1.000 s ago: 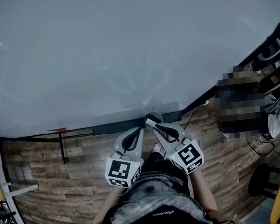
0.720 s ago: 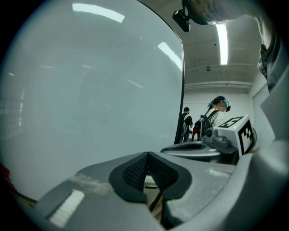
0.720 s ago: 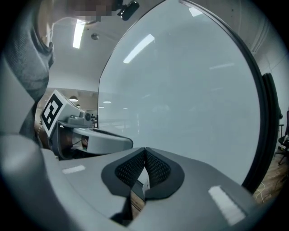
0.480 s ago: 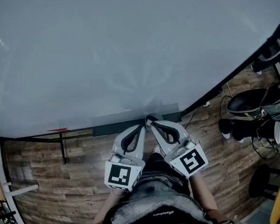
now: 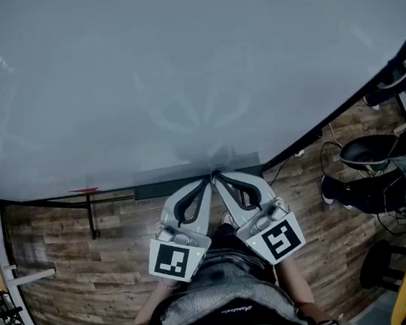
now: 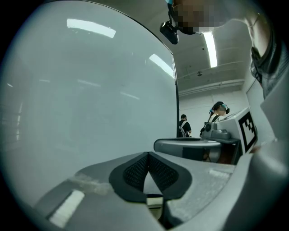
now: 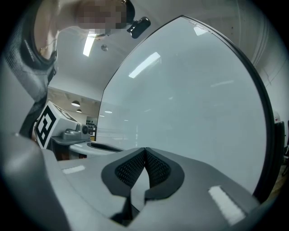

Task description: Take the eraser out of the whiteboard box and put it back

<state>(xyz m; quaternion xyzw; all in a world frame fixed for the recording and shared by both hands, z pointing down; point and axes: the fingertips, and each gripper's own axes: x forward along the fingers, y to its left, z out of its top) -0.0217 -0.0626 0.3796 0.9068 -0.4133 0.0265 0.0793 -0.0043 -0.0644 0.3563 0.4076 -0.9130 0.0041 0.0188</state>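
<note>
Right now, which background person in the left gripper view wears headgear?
The person on the right, with blue headgear; the other person, beside the whiteboard edge, looks all dark.

Head view looks steeply down; both gripper views closely face the whiteboard (image 5: 178,67).

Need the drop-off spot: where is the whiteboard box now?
Head view, centre: the long dark grey box lies along the white whiteboard's bottom edge, just ahead of the left hand-held gripper and right hand-held gripper.
</note>
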